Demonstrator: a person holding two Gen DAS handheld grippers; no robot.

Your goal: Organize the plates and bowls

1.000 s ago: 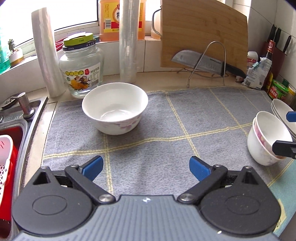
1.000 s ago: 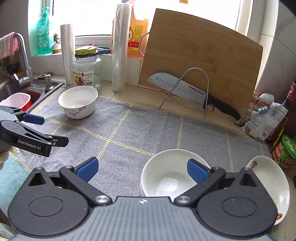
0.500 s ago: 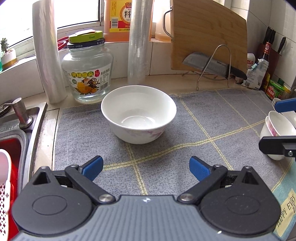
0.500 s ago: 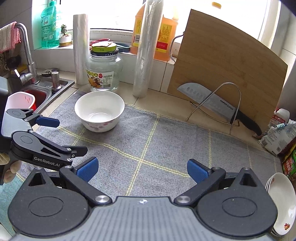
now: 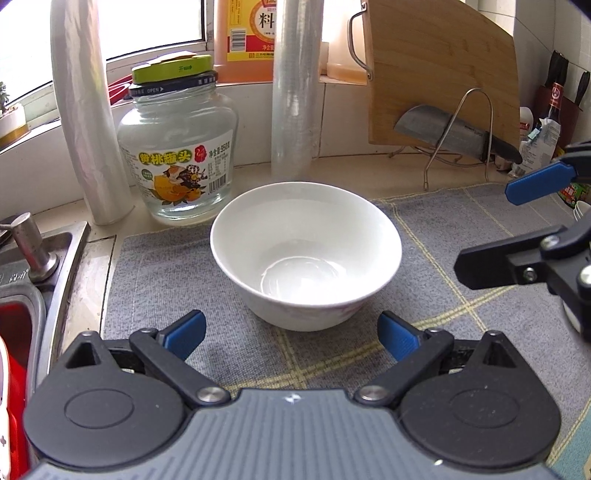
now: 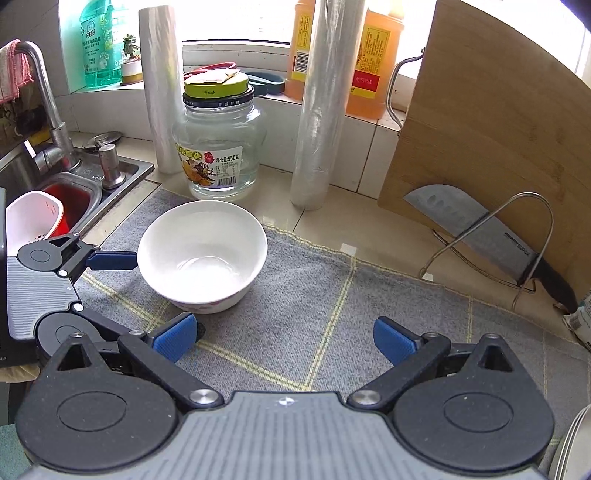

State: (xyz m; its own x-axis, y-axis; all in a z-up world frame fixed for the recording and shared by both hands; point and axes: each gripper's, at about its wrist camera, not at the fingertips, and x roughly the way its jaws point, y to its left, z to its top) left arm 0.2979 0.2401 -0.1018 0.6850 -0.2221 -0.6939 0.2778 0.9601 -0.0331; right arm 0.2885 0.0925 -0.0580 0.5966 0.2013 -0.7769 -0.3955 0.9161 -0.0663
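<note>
A grey checked mat [image 6: 332,295] covers the desk beside a sink [image 6: 74,192]. The empty white bowl [image 5: 306,254] stands on it, near a glass jar [image 5: 177,155]. Left gripper [image 5: 291,334] and right gripper [image 6: 284,336] fingers spread wide, holding nothing.

Pale kitchen counter [image 6: 332,206], grey mat with yellow lines [image 6: 332,306] spread on it, white bowl [image 6: 203,254] sitting on the mat, glass jar [image 6: 218,147], two plastic wrap rolls [image 6: 319,110] and wire knife stand [image 6: 491,240] on the bare counter behind

Daylit window [image 6: 236,22], tiled sill [image 6: 369,136]
</note>
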